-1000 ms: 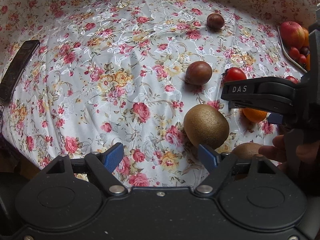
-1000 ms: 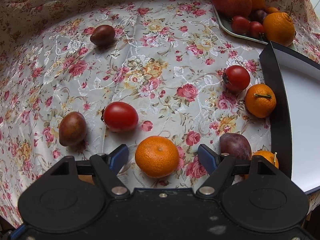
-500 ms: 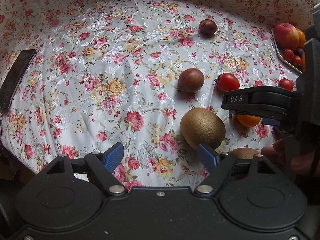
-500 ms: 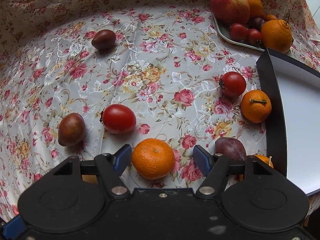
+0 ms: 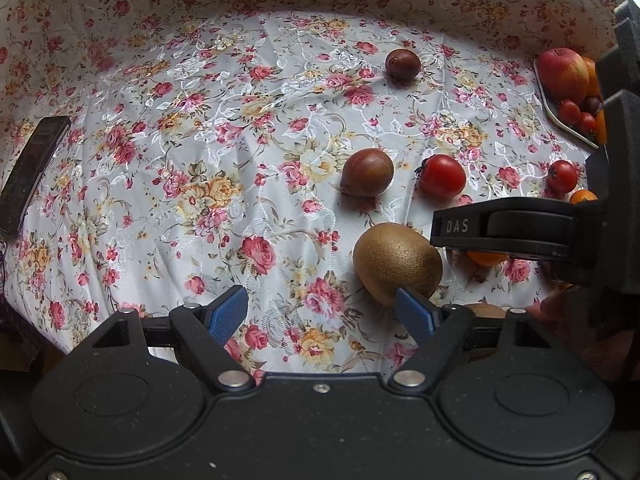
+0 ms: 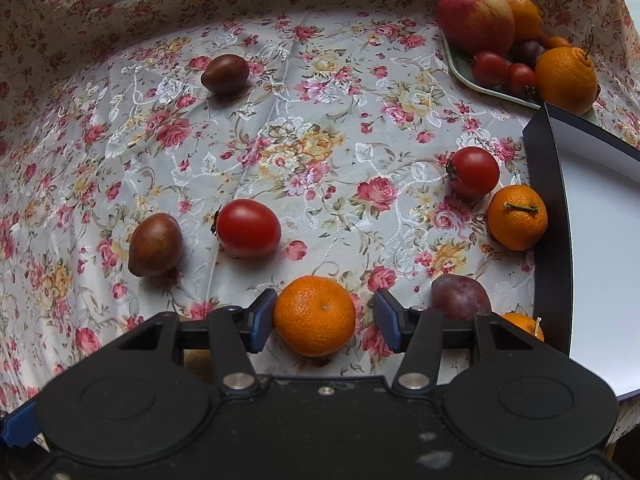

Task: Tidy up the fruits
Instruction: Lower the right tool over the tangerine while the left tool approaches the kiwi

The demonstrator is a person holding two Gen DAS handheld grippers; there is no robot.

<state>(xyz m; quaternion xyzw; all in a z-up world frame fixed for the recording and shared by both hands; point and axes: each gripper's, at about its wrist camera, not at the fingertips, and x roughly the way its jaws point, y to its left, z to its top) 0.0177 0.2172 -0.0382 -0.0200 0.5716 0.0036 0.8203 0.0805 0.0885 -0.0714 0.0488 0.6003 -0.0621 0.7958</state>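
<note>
My right gripper (image 6: 320,320) is open, its blue pads on either side of an orange mandarin (image 6: 315,315) on the floral cloth; the left pad is close to it, the right pad stands apart. A dark plum (image 6: 460,297) lies just right of it. A red tomato (image 6: 248,227) and a brown-red fruit (image 6: 155,245) lie ahead to the left. My left gripper (image 5: 322,312) is open and empty above the cloth. A golden kiwi (image 5: 398,263) lies by its right pad. The right gripper's body (image 5: 520,226) crosses the left wrist view.
A tray (image 6: 460,60) at the far right holds an apple (image 6: 476,16), oranges and small tomatoes. A dark box with a white inside (image 6: 600,220) stands at the right; a mandarin (image 6: 517,217) and a tomato (image 6: 474,171) lie beside it. A phone (image 5: 30,168) lies at the left.
The right gripper's pads have narrowed around the mandarin, which now sits between them. The left gripper has drawn back a little from the fruits, still open.
</note>
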